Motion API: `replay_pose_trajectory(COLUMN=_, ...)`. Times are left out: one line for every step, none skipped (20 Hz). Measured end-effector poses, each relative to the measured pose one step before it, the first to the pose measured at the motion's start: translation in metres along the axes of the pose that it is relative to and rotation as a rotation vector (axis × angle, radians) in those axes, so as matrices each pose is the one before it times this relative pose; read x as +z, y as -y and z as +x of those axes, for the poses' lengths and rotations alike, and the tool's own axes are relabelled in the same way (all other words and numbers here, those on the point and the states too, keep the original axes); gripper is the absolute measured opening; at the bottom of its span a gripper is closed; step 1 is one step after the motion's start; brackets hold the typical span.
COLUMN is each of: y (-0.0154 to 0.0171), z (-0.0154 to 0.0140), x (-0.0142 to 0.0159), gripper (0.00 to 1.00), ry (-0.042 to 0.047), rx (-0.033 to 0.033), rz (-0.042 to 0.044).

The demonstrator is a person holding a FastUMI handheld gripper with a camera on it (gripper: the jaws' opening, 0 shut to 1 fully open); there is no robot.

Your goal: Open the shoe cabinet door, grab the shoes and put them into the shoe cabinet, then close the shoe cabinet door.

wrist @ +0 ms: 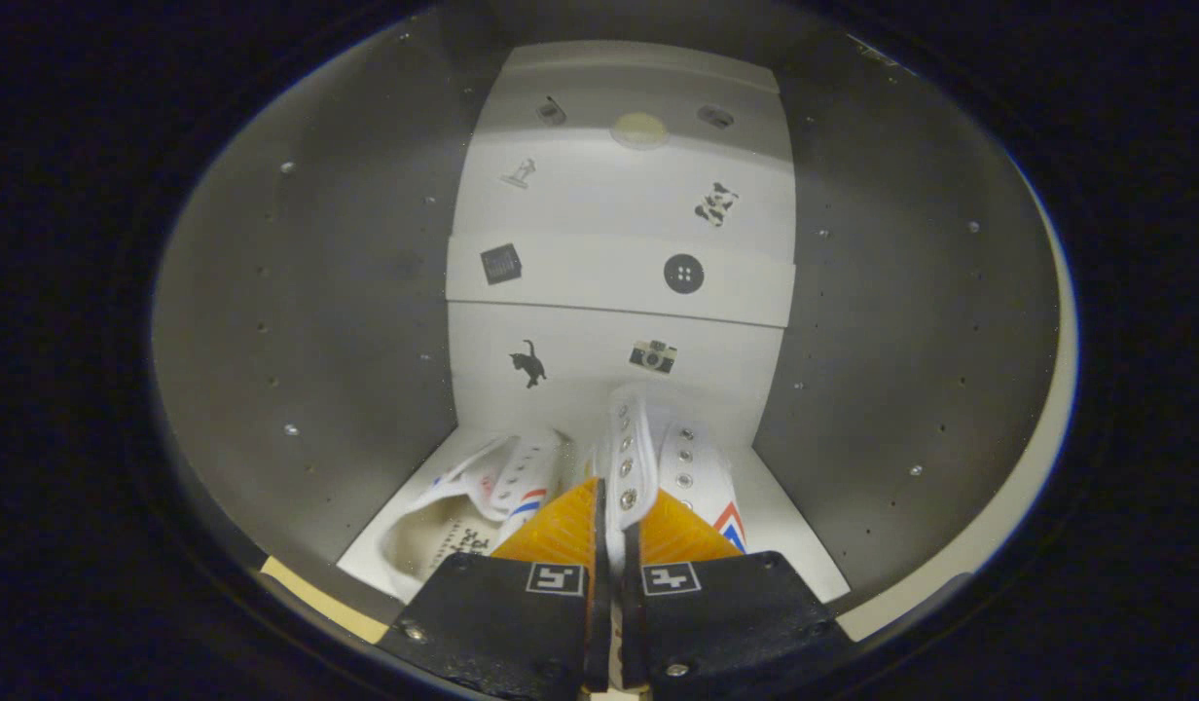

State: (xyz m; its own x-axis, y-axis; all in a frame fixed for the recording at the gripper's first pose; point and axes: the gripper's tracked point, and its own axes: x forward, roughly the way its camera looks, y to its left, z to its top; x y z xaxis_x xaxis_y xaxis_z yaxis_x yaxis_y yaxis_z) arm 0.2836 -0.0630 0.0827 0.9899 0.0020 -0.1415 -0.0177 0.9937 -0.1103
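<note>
- The gripper (614,526) reaches into the open shoe cabinet (298,321), its two fingers drawn almost together with only a thin gap between them.
- Pinched in that gap is the eyelet flap of a white shoe (648,458); both fingers press on the flap from either side, and the row of metal eyelets rises straight up out of the fingertips.
- This held shoe stands on the cabinet floor (794,545), its toe toward the cabinet's back wall, with a red and blue stripe showing on its side just beside the finger on that side.
- A second white shoe (473,501) lies on the cabinet floor just beside the held one, touching or very nearly touching it; its opening faces the gripper and it bears the same red and blue stripes.
- Both shoes sit in the lowest compartment, under a white shelf (619,277) that crosses the cabinet above them.
- The shelf's front edge carries two small stickers, a dark square and a round button.
- The back wall (599,365) below the shelf carries a cat sticker (528,363) and a camera sticker (653,356), both just beyond the held shoe.
- More small stickers mark the wall above the shelf.
- The grey side walls of the cabinet are dotted with rows of small holes.
</note>
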Motion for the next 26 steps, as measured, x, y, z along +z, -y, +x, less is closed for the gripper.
replay_pose_trajectory(y=0.00240, z=0.00635, x=-0.00045, gripper=0.08, ry=-0.00982, rx=-0.00402, rz=0.01034)
replay_pose_trajectory(y=0.00207, z=0.00779, x=-0.00117, gripper=0.08, ry=-0.01326, rx=-0.00526, rz=0.00759)
replay_pose_trajectory(y=0.00196, z=0.00597, x=-0.00193, gripper=0.08, ry=-0.01273, rx=-0.00663, rz=-0.00408)
replay_pose_trajectory(y=0.00038, z=0.00509, x=-0.00319, gripper=0.08, ry=-0.01327, rx=-0.00272, rz=-0.00989)
replay_pose_trajectory(y=-0.00224, z=0.00598, x=-0.00360, gripper=0.08, ry=-0.01519, rx=0.00302, rz=-0.00269)
replay_pose_trajectory(y=-0.00232, z=0.00367, x=-0.00255, gripper=0.08, ry=-0.01162, rx=0.00551, rz=-0.00246)
replay_pose_trajectory(y=-0.00235, z=0.00225, x=-0.00234, gripper=0.08, ry=-0.00821, rx=0.00490, rz=0.00025)
replay_pose_trajectory(y=-0.00293, z=0.00212, x=-0.00154, gripper=0.08, ry=-0.00803, rx=0.00582, rz=-0.00536)
replay_pose_trajectory(y=0.00001, z=0.00265, x=-0.00205, gripper=0.08, ry=-0.00706, rx=-0.00233, rz=-0.00498)
replay_pose_trajectory(y=0.00017, z=0.00276, x=-0.00255, gripper=0.08, ry=-0.00705, rx=-0.00166, rz=0.00276)
replay_pose_trajectory(y=0.00017, z=0.00024, x=0.00059, gripper=0.08, ry=-0.00119, rx=-0.00394, rz=-0.00197)
replay_pose_trajectory(y=-0.00074, z=0.00298, x=-0.00127, gripper=0.08, ry=-0.01071, rx=-0.00168, rz=-0.00272)
replay_pose_trajectory(y=-0.00020, z=-0.00251, x=-0.00033, gripper=0.08, ry=0.00020, rx=-0.00591, rz=-0.00449)
replay_pose_trajectory(y=0.00014, z=-0.00011, x=-0.00085, gripper=0.09, ry=-0.00530, rx=-0.00649, rz=-0.00349)
replay_pose_trajectory(y=0.00120, z=-0.00059, x=0.00040, gripper=0.11, ry=0.00072, rx=-0.00520, rz=0.00166)
replay_pose_trajectory(y=0.00067, z=-0.00026, x=-0.00020, gripper=0.13, ry=0.00211, rx=-0.00330, rz=0.00543)
replay_pose_trajectory(y=0.00033, z=-0.00033, x=-0.00010, gripper=0.14, ry=-0.00206, rx=0.00380, rz=0.00134)
replay_pose_trajectory(y=-0.00092, z=-0.00213, x=-0.00021, gripper=0.16, ry=-0.00326, rx=0.01562, rz=0.00859)
replay_pose_trajectory(y=-0.00124, z=-0.00258, x=0.00020, gripper=0.17, ry=-0.00591, rx=0.01188, rz=0.00901)
replay_pose_trajectory(y=0.00256, z=-0.00219, x=0.00001, gripper=0.23, ry=0.00609, rx=0.00085, rz=0.00837)
replay_pose_trajectory(y=0.00067, z=-0.00273, x=0.00371, gripper=0.29, ry=0.01572, rx=0.00328, rz=0.00322)
replay_pose_trajectory(y=0.00050, z=-0.00528, x=0.00230, gripper=0.38, ry=0.01526, rx=0.00102, rz=0.00509)
replay_pose_trajectory(y=-0.00006, z=-0.00636, x=-0.00098, gripper=0.46, ry=0.00336, rx=0.00290, rz=0.00413)
replay_pose_trajectory(y=-0.00076, z=-0.00589, x=-0.00021, gripper=0.52, ry=0.00536, rx=0.00555, rz=0.00814)
replay_pose_trajectory(y=0.00037, z=-0.00558, x=0.00018, gripper=0.58, ry=0.00597, rx=0.00128, rz=0.00571)
replay_pose_trajectory(y=0.00245, z=-0.00715, x=0.00128, gripper=0.63, ry=0.01032, rx=-0.00945, rz=0.00129)
